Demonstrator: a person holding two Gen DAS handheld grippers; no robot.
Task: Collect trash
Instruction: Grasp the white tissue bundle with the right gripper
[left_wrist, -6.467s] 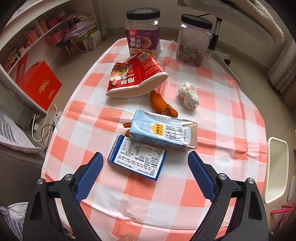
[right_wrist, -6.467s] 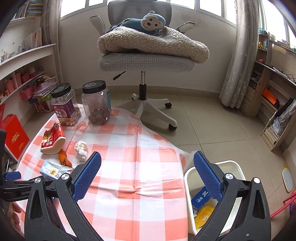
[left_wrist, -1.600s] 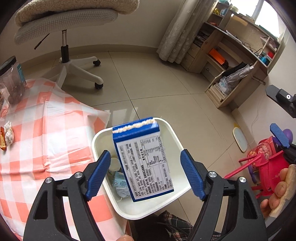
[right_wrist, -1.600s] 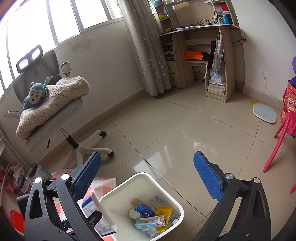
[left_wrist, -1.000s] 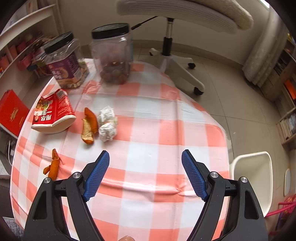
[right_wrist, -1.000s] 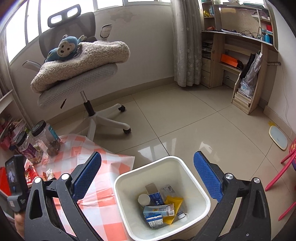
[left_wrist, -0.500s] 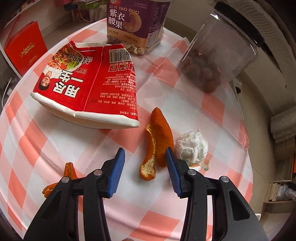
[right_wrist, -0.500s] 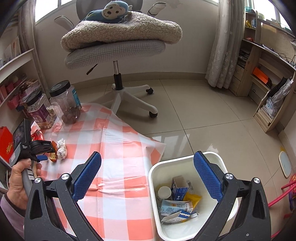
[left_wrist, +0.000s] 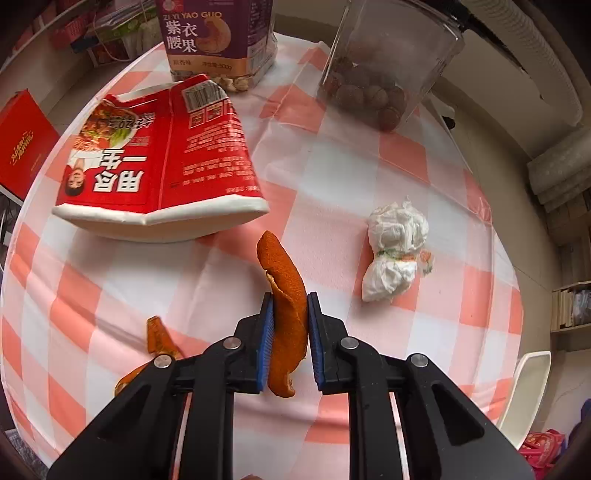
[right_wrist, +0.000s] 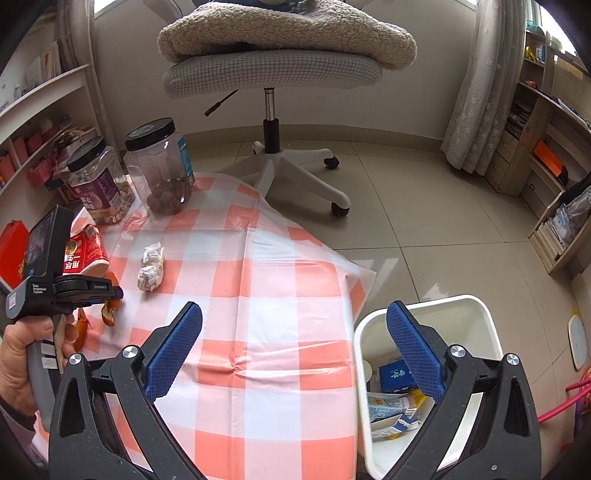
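Orange peel (left_wrist: 286, 295) (curled, dry-edged) pinched upright by left gripper (left_wrist: 290, 325); right gripper (right_wrist: 293, 347) spread wide.

Peel (left_wrist: 286, 295) btwn carton (left_wrist: 159, 155) on left & tissue wad (left_wrist: 395, 251) on right, jars behind.

Both tools share one build: the left gripper (left_wrist: 290, 325) and right gripper (right_wrist: 293, 347) have matte black plastic arms shaped like open triangular frames, each with round silver screws at the joints, ending in blue ribbed pads (right_wrist: 413, 349). Seen from the right wrist, the left tool carries a dark boxy camera block with small white lettering above a grey handle; the bare-skinned hand (right_wrist: 22, 354) has a dark sleeve below it
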